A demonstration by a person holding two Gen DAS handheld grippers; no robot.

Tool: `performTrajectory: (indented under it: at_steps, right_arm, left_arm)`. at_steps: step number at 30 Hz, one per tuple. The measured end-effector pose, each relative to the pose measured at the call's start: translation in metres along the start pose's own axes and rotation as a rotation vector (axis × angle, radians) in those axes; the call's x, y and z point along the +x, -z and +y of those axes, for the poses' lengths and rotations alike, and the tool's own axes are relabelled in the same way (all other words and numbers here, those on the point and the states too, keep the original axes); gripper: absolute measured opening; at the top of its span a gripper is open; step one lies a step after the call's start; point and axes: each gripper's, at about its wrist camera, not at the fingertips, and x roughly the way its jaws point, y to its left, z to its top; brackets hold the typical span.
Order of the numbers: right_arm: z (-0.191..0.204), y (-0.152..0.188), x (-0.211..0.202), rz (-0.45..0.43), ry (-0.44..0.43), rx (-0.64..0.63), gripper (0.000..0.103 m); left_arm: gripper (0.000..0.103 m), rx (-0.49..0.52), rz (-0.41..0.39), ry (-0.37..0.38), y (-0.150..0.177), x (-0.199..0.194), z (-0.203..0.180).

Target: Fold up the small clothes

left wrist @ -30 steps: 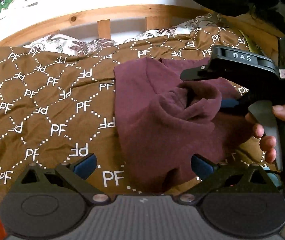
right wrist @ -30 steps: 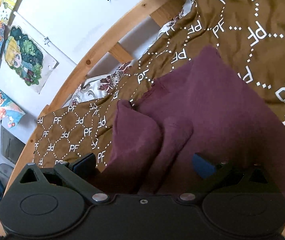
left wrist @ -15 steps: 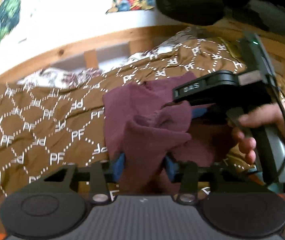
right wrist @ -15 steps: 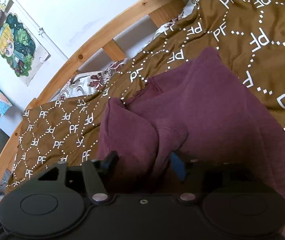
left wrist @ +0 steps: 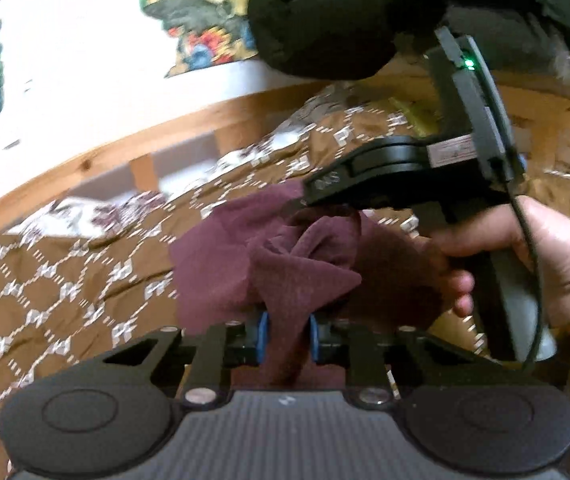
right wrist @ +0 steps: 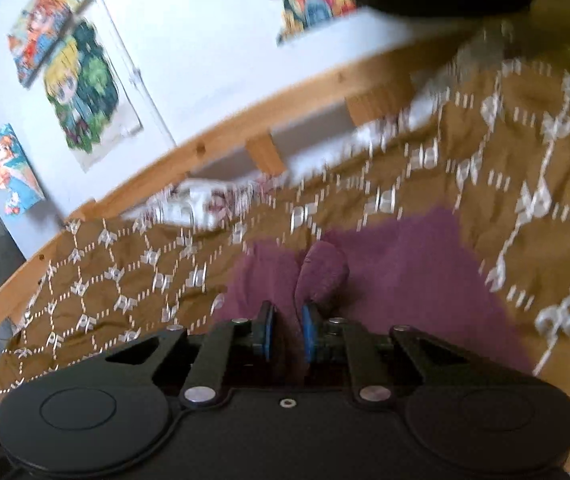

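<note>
A maroon garment (left wrist: 221, 264) lies bunched on the brown patterned bedspread (left wrist: 65, 280). My left gripper (left wrist: 285, 338) is shut on a fold of the garment, which runs between its blue pads (left wrist: 262, 336). My right gripper (right wrist: 287, 336) is shut on another fold of the same garment (right wrist: 405, 272). In the left wrist view the right gripper's body (left wrist: 397, 172) sits above the garment's far side, held by a hand (left wrist: 545, 256). Both views are blurred.
A wooden bed rail (left wrist: 125, 148) runs along the back, with a floral pillow (left wrist: 85, 216) below it. Posters (right wrist: 85, 92) hang on the wall. A dark object (left wrist: 325, 20) looms at the top of the left wrist view.
Both grippers went from open to shut on folds of the maroon garment and lifted it, so the garment bunches up. Both views tilted up toward the wall.
</note>
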Motion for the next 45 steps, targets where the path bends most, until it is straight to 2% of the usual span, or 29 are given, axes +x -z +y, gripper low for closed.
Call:
performTrajectory:
  at_steps: [8, 13, 17, 20, 22, 28, 31, 32, 36, 39, 44, 45]
  right_arm:
    - [-0.041, -0.029, -0.028, -0.115, 0.052, -0.02, 0.015]
    - [-0.075, -0.033, -0.028, -0.09, 0.103, 0.033, 0.015]
    - [-0.08, -0.029, -0.02, -0.043, 0.134, 0.027, 0.015]
    - [-0.076, -0.026, -0.017, -0.028, 0.145, 0.005, 0.015]
    - [-0.076, -0.025, -0.016, -0.021, 0.15, 0.004, 0.015]
    - [-0.085, -0.024, -0.02, -0.007, 0.191, 0.044, 0.02]
    - [-0.092, -0.026, -0.027, -0.019, 0.199, 0.09, 0.028]
    - [-0.095, -0.026, -0.03, -0.021, 0.202, 0.11, 0.033]
    - [-0.104, -0.026, -0.047, -0.038, 0.197, 0.175, 0.064]
    - [-0.101, -0.023, -0.062, -0.052, 0.177, 0.181, 0.082]
    - [-0.081, -0.013, -0.074, -0.025, 0.165, 0.144, 0.1]
    - [-0.075, -0.011, -0.075, -0.012, 0.171, 0.128, 0.101]
  left_arm:
    - [0.022, 0.039, -0.019, 0.101, -0.031, 0.025, -0.044]
    - [0.023, 0.056, 0.016, 0.124, -0.028, 0.042, -0.059]
    - [0.029, 0.036, 0.044, 0.144, -0.023, 0.05, -0.055]
    - [0.046, 0.006, 0.045, 0.154, -0.019, 0.047, -0.049]
    - [0.064, -0.012, 0.041, 0.152, -0.019, 0.042, -0.044]
    - [0.095, -0.103, 0.035, 0.134, -0.019, 0.027, -0.018]
    - [0.102, -0.15, 0.03, 0.107, -0.018, 0.018, -0.003]
    - [0.102, -0.164, 0.029, 0.097, -0.017, 0.015, 0.001]
    - [0.102, -0.253, 0.04, 0.065, -0.01, 0.008, 0.024]
    - [0.102, -0.352, 0.045, 0.057, -0.001, 0.005, 0.044]
    - [0.102, -0.524, 0.1, 0.021, 0.016, 0.012, 0.079]
    - [0.102, -0.557, 0.116, 0.019, 0.021, 0.014, 0.085]
